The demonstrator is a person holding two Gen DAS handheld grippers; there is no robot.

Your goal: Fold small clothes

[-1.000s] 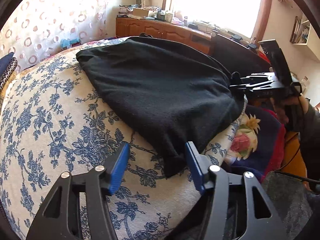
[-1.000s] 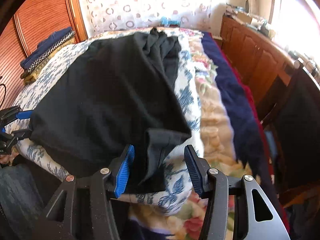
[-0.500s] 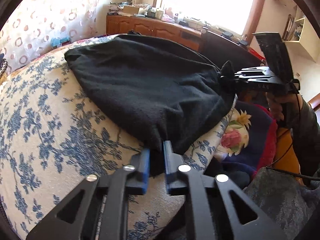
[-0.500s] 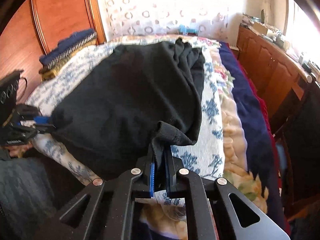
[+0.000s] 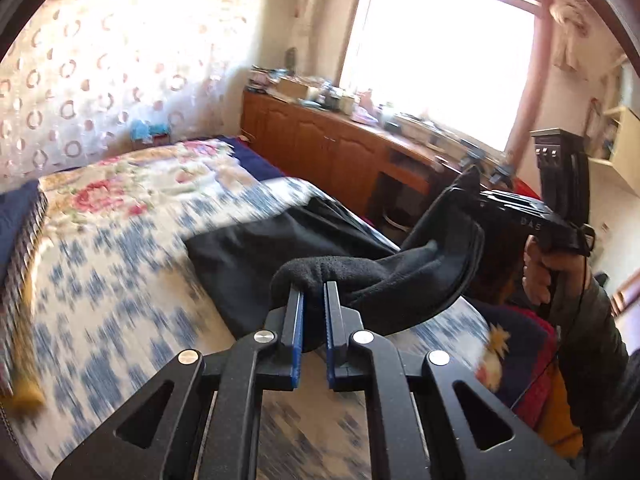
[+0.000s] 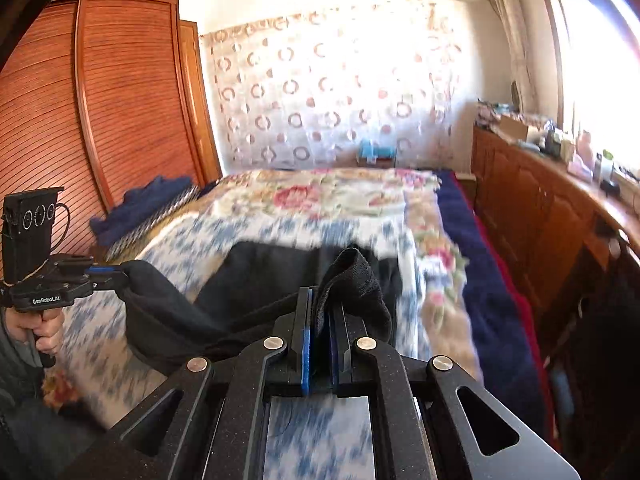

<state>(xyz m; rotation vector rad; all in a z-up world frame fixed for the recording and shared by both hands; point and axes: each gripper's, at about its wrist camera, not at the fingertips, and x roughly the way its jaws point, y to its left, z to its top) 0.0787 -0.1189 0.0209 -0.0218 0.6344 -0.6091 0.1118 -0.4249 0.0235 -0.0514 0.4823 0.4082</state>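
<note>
We see a black garment (image 5: 256,256) on a white bedspread (image 5: 120,280) patterned with blue flowers; beyond it a cream blanket (image 6: 344,192) with pink roses and a navy edge. The grippers are black with blue pads (image 5: 297,320). The curtain (image 6: 340,92) is white with pinkish rings, the wardrobe (image 6: 120,100) and cabinets (image 5: 320,148) reddish-brown wood
</note>
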